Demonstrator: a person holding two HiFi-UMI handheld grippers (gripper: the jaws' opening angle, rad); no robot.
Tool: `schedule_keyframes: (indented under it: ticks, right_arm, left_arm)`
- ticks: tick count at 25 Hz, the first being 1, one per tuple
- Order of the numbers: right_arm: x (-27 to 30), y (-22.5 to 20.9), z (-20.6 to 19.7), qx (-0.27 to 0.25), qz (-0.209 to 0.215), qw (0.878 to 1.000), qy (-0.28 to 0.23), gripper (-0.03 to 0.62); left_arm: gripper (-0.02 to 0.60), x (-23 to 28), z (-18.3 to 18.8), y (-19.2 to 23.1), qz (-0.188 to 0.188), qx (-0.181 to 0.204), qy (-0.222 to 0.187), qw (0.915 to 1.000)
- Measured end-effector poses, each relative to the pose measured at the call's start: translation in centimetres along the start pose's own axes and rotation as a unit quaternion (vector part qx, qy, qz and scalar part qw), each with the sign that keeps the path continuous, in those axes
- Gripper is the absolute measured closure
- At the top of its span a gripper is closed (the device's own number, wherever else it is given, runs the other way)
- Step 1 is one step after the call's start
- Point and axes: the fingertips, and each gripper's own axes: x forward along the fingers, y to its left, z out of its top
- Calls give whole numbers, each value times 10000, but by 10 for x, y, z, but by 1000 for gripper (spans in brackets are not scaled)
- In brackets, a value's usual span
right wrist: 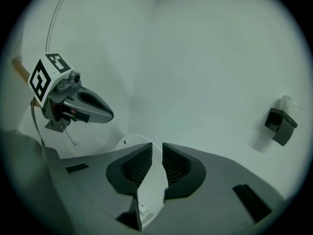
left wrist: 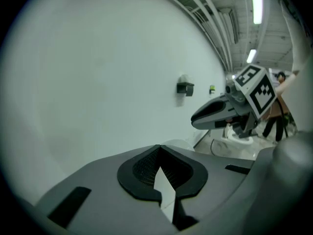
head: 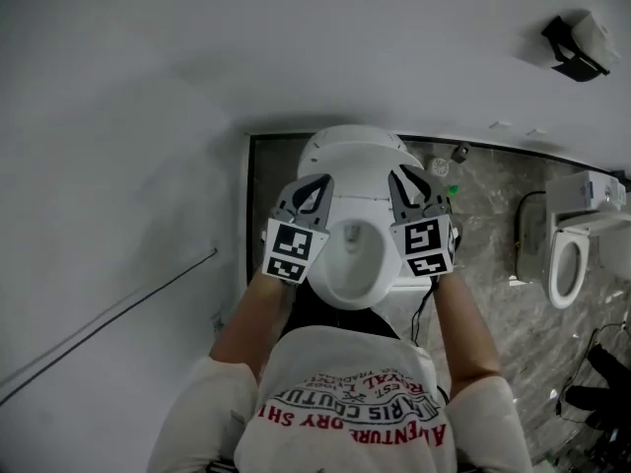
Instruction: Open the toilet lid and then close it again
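Presently: the toilet lid (head: pixel 353 161) sits at centre frame in the head view. It appears tipped up behind the bowl (head: pixel 335 286), whose opening shows just below it. In the right gripper view a white rounded edge with a small spot rises just past the fingertips. I read that as the lid's inner face, but the top-down angle flattens things, so I am not certain.

Handling estimate: rigid moulded plastic, light and glossy, so likely slippery under rubber pads. It is hinged at the back and will swing rather than lift. Let go past its balance point, it could slam. Best purchase, I judge, is the free rim, one gripper per side. Failing that, I would push on the face with closed tips and ride it down.

Left gripper (head: pixel 308 193): fingers (left wrist: pixel 143 168) pressed together with nothing between them; only a white sliver of toilet shows beyond.
Right gripper (head: pixel 419 190): fingers (right wrist: pixel 139 165) all but together, a hairline gap, pinching nothing.
Both flank the lid, left and right of centre and near it. I cannot confirm contact.

Outward: a pale wall (head: pixel 148 116) fills the upper and left frame. A marbled floor (head: pixel 493 225) lies to the right. A second toilet (head: pixel 570 264) stands at the right edge, well apart.
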Motion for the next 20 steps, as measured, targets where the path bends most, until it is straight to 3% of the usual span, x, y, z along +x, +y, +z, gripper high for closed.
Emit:
schedule_keyframes:
  ticks: [3,8,12,17,20]
  right_arm:
    - [29,-3,-8,-463,279,9979,361,574]
    - [70,-7,-21,-996,783,9888,794,499]
    - [91,-5,-28,-1232,995,9821,1016,499]
    - [109,-4,-43,-1690,1154,9697,1335,499]
    - [115,1,-53,-1778,1313,9631,1536,499]
  left_arm:
    - [575,32,-8,6,-127,871,392,9953]
    - [541,80,-11,13,-564,2025,842,9740]
    - [529,105,-19,18,-802,2418,1054,9612]
    - [463,126,-39,9,-1257,2579,1483,9464]
    - [463,133,-47,9,-1279,2601,1531,9448]
